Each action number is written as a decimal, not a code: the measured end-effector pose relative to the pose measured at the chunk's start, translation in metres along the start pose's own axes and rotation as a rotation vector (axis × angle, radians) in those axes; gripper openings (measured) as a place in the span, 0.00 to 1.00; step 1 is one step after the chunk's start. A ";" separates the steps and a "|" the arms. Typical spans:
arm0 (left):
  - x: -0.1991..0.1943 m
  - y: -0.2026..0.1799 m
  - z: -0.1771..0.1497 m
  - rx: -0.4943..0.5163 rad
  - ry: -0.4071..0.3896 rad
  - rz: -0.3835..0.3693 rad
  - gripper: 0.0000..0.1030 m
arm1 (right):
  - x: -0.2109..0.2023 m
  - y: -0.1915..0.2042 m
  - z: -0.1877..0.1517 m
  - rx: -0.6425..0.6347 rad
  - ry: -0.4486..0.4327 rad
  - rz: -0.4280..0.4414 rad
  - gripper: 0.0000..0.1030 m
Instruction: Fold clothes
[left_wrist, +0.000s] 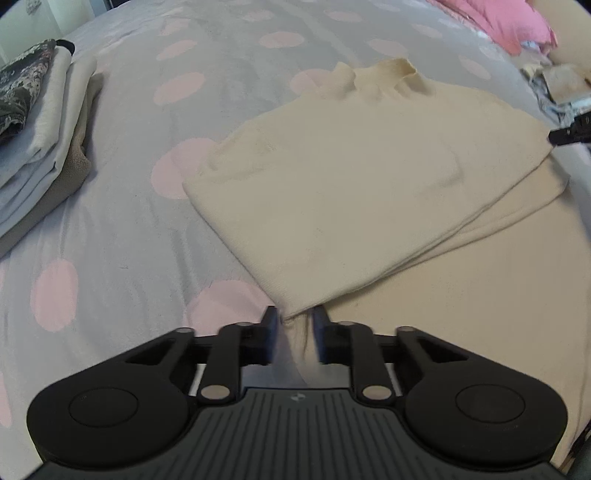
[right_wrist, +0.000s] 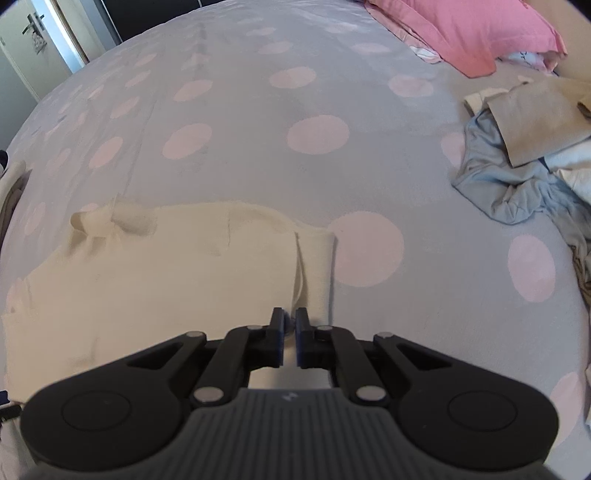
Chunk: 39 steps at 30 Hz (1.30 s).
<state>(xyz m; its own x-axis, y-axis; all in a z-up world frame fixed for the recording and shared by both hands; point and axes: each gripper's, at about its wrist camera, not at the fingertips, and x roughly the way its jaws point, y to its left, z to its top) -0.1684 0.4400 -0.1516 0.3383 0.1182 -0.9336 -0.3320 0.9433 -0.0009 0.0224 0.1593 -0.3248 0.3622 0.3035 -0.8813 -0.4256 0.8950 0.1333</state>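
Observation:
A cream sweater (left_wrist: 351, 177) lies on the grey bedcover with pink dots (left_wrist: 122, 229), its collar (left_wrist: 384, 74) at the far end. One side is folded over the body, so layered edges show on the right. My left gripper (left_wrist: 297, 317) is at the near corner of the fold, and cloth fills the narrow gap between its fingers. My right gripper (right_wrist: 290, 319) is shut on the sweater's (right_wrist: 166, 277) right edge beside a folded sleeve (right_wrist: 316, 266). It also shows as a black tip, the right gripper (left_wrist: 565, 134), at the sweater's far right corner.
A stack of folded clothes (left_wrist: 44, 147) sits at the left of the bed. A heap of unfolded garments (right_wrist: 517, 173) lies to the right. Pink pillows (right_wrist: 465, 33) are at the far right end. A door (right_wrist: 29, 48) stands beyond the bed's far left.

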 end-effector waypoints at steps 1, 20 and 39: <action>-0.001 0.001 0.000 -0.003 -0.004 0.002 0.08 | -0.003 0.001 0.000 -0.004 -0.004 -0.001 0.06; 0.004 0.012 -0.010 -0.036 0.019 0.031 0.05 | 0.010 -0.018 -0.030 0.006 0.048 -0.018 0.05; -0.012 -0.012 -0.081 -0.135 0.100 -0.072 0.50 | -0.025 -0.026 -0.108 -0.199 0.125 0.028 0.37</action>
<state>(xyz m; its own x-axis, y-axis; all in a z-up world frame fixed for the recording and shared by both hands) -0.2396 0.4024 -0.1696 0.2781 0.0142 -0.9604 -0.4276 0.8972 -0.1106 -0.0652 0.0927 -0.3550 0.2475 0.2731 -0.9296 -0.5938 0.8009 0.0772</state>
